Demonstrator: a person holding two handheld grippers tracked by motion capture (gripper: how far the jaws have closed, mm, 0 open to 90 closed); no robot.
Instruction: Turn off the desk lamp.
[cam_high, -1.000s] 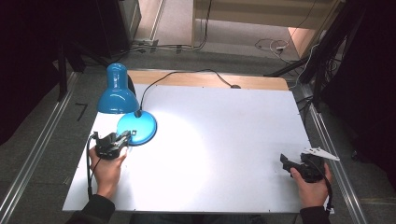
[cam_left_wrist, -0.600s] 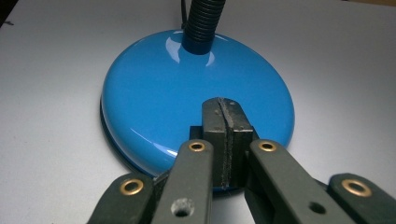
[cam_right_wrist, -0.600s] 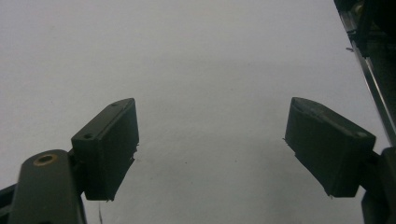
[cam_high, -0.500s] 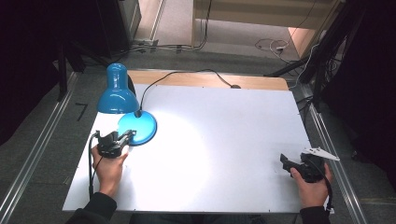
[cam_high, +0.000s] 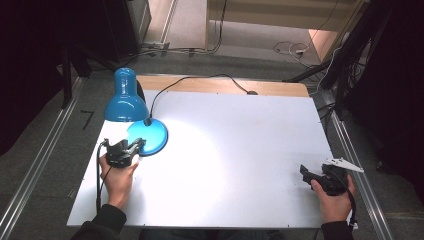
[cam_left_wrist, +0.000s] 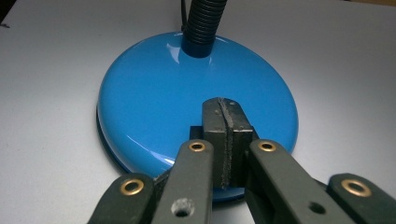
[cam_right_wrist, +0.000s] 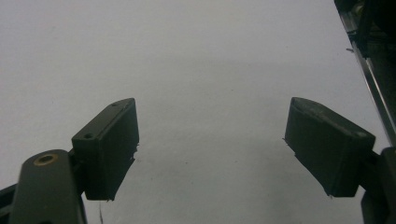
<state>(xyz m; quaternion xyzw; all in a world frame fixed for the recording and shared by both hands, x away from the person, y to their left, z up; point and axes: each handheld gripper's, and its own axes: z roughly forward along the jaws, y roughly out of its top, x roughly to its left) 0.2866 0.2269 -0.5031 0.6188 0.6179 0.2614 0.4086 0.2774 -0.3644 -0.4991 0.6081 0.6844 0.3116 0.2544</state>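
A blue desk lamp stands at the table's left, its shade (cam_high: 125, 97) bent low over its round base (cam_high: 150, 137). My left gripper (cam_high: 137, 145) reaches the base's near rim. In the left gripper view its jaws are pressed flat together with nothing between them, the tip (cam_left_wrist: 226, 109) lying over the glossy blue base (cam_left_wrist: 159, 98) in front of the ribbed black neck (cam_left_wrist: 205, 18). Whether the tip touches the base I cannot tell. My right gripper (cam_high: 305, 172) rests near the front right corner; its jaws (cam_right_wrist: 210, 149) stand wide apart over bare white table.
The white tabletop (cam_high: 240, 150) has a bright patch beside the lamp. The lamp's black cord (cam_high: 200, 79) runs along the far edge to the wooden strip. Metal rails (cam_high: 355, 165) flank both sides of the table. Dark floor with cables lies beyond.
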